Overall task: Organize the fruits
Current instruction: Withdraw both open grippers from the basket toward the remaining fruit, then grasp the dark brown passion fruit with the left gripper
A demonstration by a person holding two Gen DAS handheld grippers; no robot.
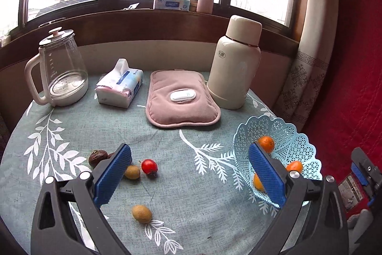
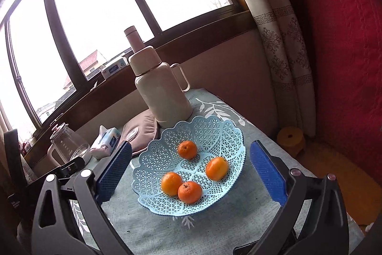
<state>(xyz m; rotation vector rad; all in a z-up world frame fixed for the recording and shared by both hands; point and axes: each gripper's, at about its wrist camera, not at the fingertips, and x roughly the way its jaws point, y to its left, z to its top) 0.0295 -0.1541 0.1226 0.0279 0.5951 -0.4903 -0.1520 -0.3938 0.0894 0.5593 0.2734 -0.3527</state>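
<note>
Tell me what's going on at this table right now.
A person is sorting fruit with a hand-held gripper in each hand. Four oranges already sit in the blue basket. Both the left hand-held gripper and the right hand-held gripper are open and hold nothing. Left on the tablecloth are a red fruit, two yellowish fruits and a dark wrinkled one. A kettle, tissues, a pink pad and a flask stand behind.
</note>
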